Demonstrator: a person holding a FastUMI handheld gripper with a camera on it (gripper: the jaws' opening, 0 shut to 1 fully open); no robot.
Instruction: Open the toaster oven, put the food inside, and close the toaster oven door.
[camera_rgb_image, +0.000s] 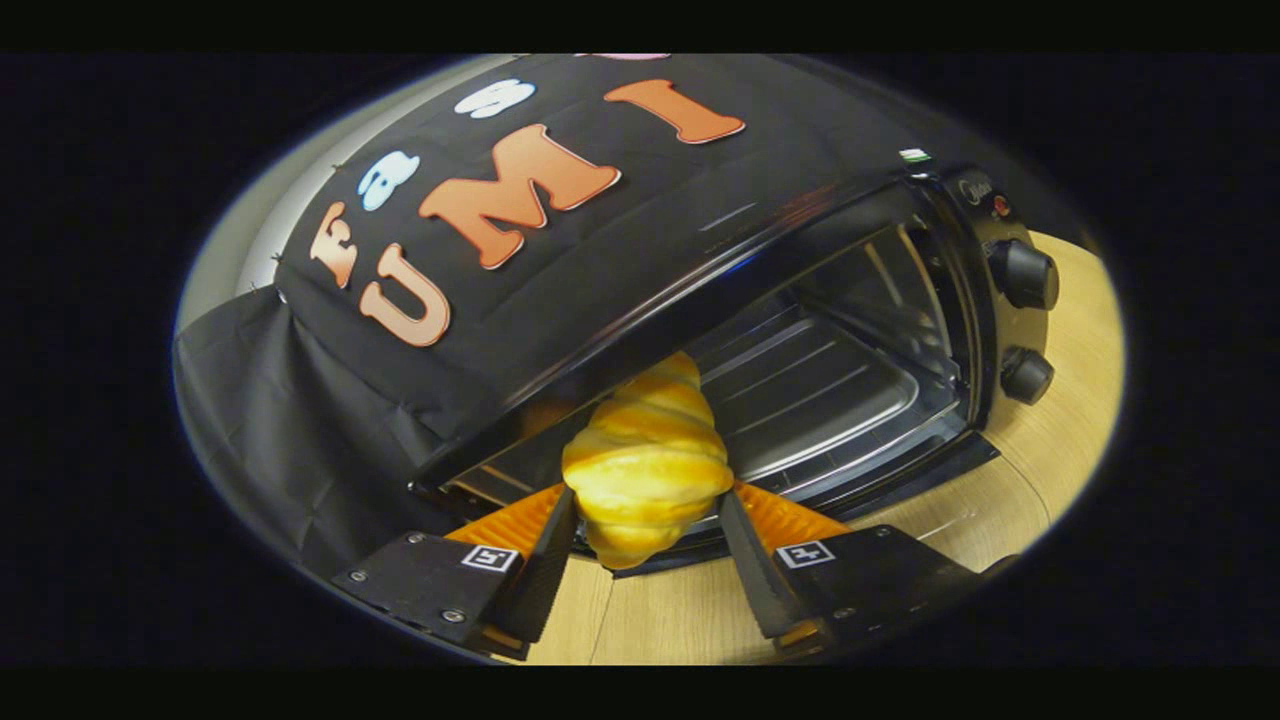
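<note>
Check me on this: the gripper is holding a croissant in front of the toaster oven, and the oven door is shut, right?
Not quite. The gripper does hold the croissant in front of the toaster oven, but the gripper view shows the door open, with the rack visible inside.

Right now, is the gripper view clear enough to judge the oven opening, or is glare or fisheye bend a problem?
Gripper view: strong fisheye bend tilts and curves the toaster oven; its open cavity is dim but the rack lines read clearly; faint reflections streak its top, no blinding glare. The croissant, brightly lit and sharp, sits clamped in the gripper and hides part of the opening.
</note>
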